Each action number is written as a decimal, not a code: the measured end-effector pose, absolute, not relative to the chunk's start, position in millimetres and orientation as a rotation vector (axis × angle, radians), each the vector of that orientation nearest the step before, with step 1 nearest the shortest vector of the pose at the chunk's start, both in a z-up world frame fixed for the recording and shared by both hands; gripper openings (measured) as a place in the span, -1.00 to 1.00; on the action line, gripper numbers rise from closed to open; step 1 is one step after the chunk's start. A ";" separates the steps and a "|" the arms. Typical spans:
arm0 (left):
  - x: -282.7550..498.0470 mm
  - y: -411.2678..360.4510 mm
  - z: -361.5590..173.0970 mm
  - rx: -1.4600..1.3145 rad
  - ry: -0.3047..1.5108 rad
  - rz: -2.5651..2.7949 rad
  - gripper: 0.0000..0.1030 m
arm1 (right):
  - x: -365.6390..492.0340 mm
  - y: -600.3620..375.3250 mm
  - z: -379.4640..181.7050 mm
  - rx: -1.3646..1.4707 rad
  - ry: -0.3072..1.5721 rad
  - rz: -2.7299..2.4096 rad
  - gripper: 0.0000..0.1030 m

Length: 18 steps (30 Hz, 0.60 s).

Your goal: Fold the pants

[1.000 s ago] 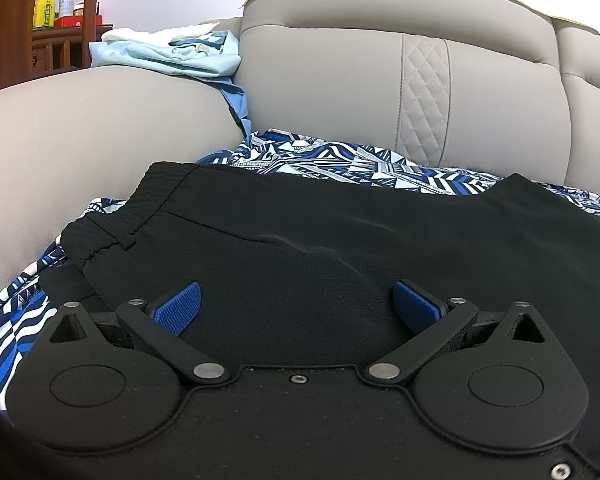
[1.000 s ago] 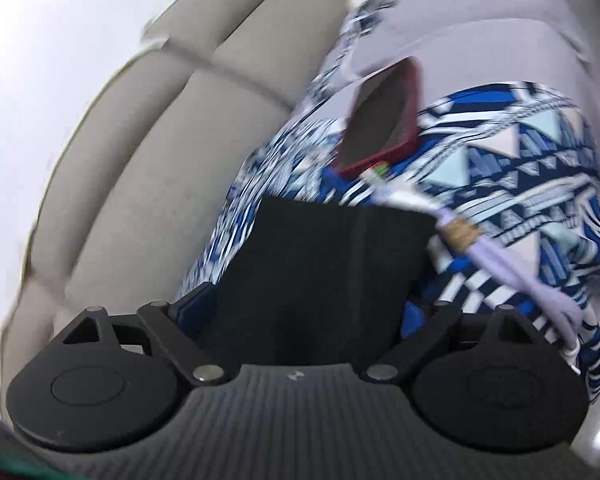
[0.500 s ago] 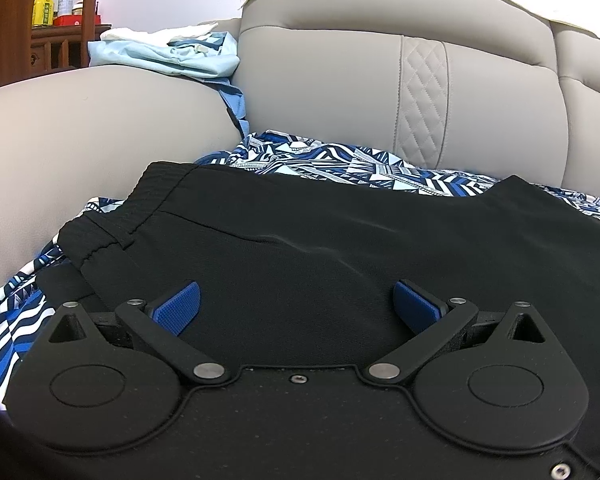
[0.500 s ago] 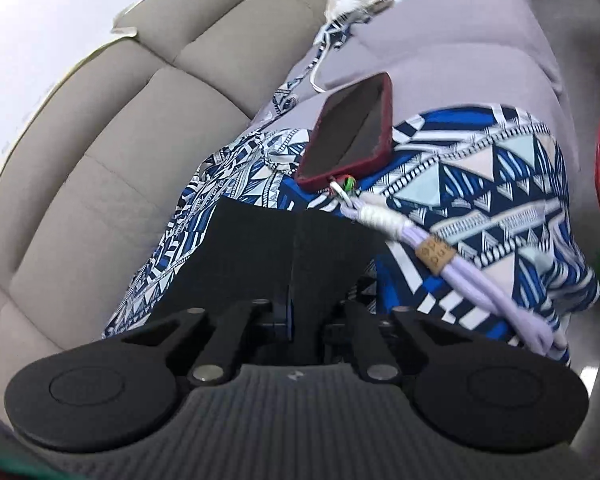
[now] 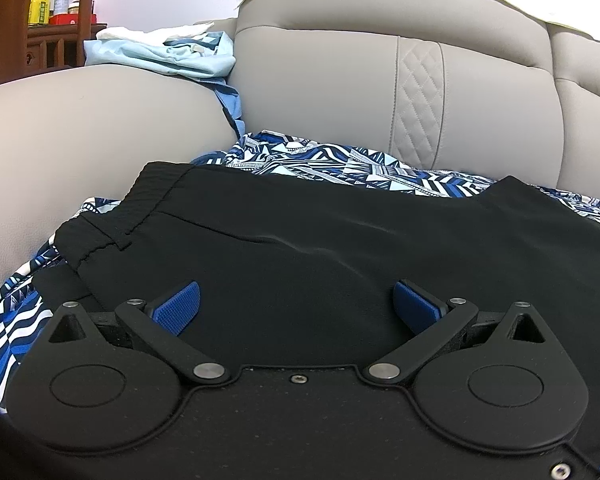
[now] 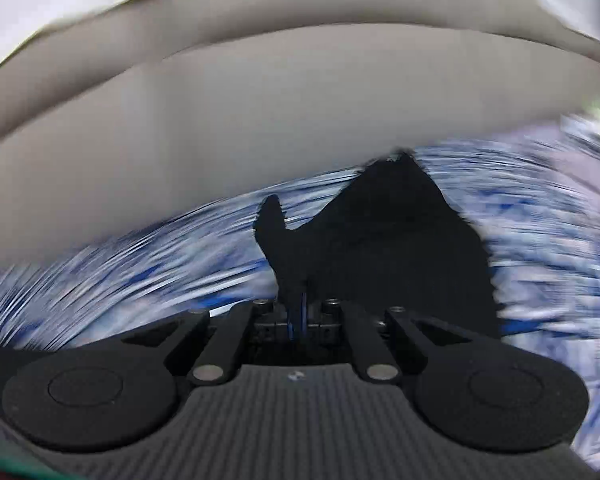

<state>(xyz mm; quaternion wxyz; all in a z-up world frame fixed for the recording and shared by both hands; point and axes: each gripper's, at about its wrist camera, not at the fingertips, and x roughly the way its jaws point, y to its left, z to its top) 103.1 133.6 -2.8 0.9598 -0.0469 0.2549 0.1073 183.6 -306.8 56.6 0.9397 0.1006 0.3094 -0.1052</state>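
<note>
The black pants [image 5: 320, 240] lie flat on a blue and white patterned cloth [image 5: 340, 160] on the sofa seat, the elastic waistband at the left. My left gripper [image 5: 296, 304] is open just above the pants' near part, blue pads [image 5: 178, 307] wide apart. My right gripper [image 6: 298, 308] is shut on an end of the black pants [image 6: 380, 248] and holds it lifted above the patterned cloth [image 6: 140, 264]. The right wrist view is heavily blurred by motion.
The beige sofa armrest [image 5: 80, 140] rises at the left and the backrest [image 5: 340, 92] behind. Light blue folded clothes [image 5: 168, 54] lie on the armrest top. A wooden shelf with bottles [image 5: 48, 4] stands far left.
My right gripper closed on the pants end, then lifted it and swung fast toward the backrest; the phone and cord left its view. The left gripper has stayed still and open.
</note>
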 end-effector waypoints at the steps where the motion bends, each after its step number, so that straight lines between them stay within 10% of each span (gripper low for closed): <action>1: 103.0 133.7 -2.6 -0.095 0.517 0.217 1.00 | 186.6 -269.5 49.4 0.167 0.648 -0.127 -0.88; 18: 102.3 135.6 -2.4 -0.098 0.518 0.214 1.00 | 56.3 -61.4 8.5 -0.407 0.514 0.363 -0.79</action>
